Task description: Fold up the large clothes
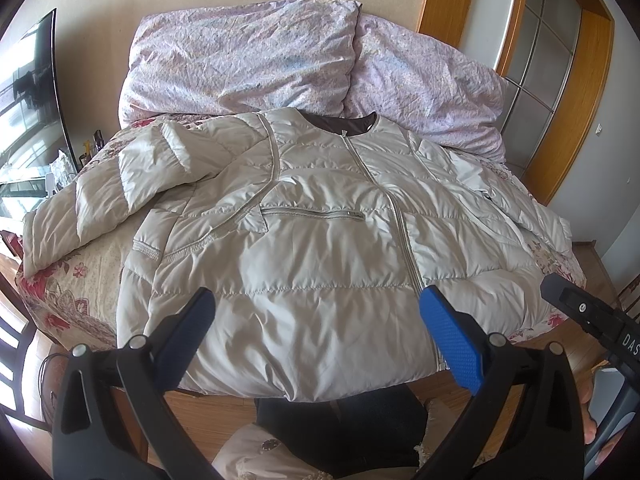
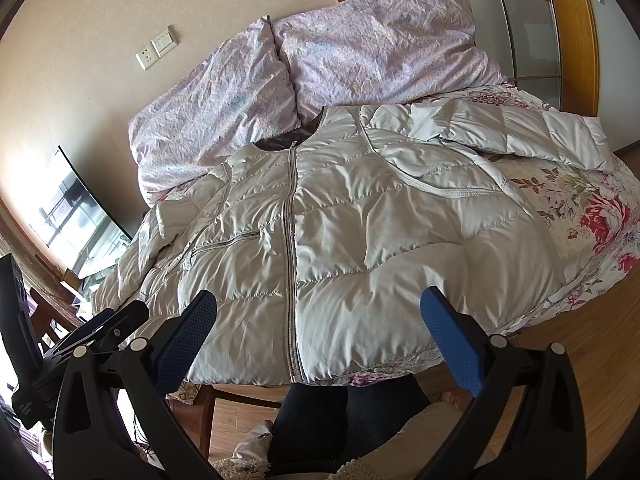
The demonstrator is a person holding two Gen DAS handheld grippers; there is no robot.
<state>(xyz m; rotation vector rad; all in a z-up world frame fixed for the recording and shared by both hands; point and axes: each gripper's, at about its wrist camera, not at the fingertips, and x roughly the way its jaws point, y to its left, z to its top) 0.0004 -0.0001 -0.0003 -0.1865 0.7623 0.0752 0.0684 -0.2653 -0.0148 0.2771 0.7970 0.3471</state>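
Okay, left wrist view: white puffer jacket (image 1: 304,216) lies flat, front up and zipped, on the floral bed (image 1: 80,276), collar toward the lilac duvet (image 1: 248,52). One sleeve (image 1: 132,184) is folded back over itself beside the jacket. Left gripper (image 1: 316,316) hangs above the jacket hem, jaws spread wide, nothing in them. Right gripper's tip (image 1: 576,304) shows past the hem corner.

Right wrist view: right gripper (image 2: 318,312) above the jacket (image 2: 360,216) hem, jaws likewise released, empty. Other sleeve (image 2: 520,128) stretches out over the bed (image 2: 600,216). TV (image 2: 80,220) beyond the jacket.
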